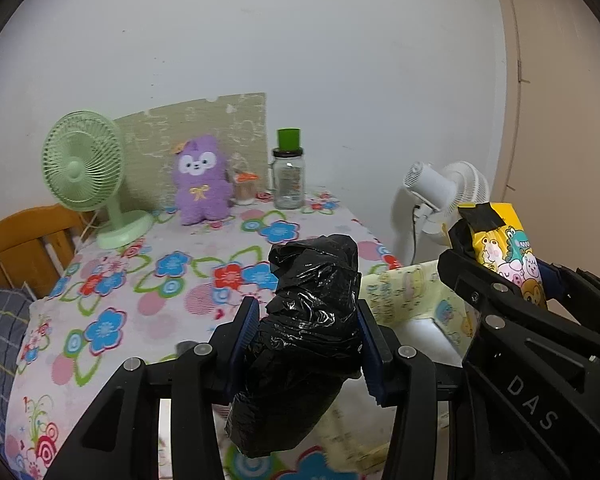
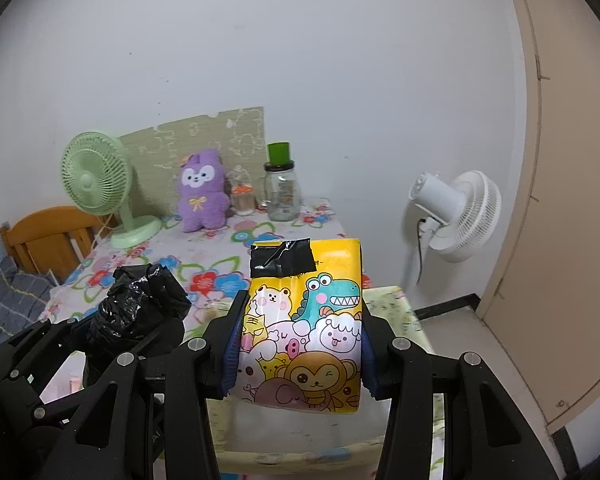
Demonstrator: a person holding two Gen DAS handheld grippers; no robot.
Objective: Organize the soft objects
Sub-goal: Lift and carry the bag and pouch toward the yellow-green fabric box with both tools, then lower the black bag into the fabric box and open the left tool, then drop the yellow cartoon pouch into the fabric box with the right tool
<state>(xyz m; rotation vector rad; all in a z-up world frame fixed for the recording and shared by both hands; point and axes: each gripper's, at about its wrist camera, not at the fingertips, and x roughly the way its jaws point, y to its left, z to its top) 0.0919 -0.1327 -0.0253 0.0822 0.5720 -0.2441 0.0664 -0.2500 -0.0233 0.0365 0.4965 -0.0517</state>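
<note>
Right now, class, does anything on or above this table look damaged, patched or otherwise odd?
One oddity: the yellow cartoon tissue pack, held between the right gripper's jaws, has black tape stuck across its top corner, like a patch. The left gripper clamps a crumpled black plastic bundle. Nothing looks spilled.

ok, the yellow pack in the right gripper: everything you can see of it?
The yellow pack is a soft, glossy plastic-wrapped block printed with cartoon animals: bear, green dinosaur, sheep, monkey, pig, elephant. A patch of black tape covers its top left corner. It is held upright, clear of the table, squeezed on both sides between the blue pads of the right gripper, which is shut on it. Its wrap looks intact. Nothing else touches it; the left wrist view shows it edge-on beside the black bag.
</note>
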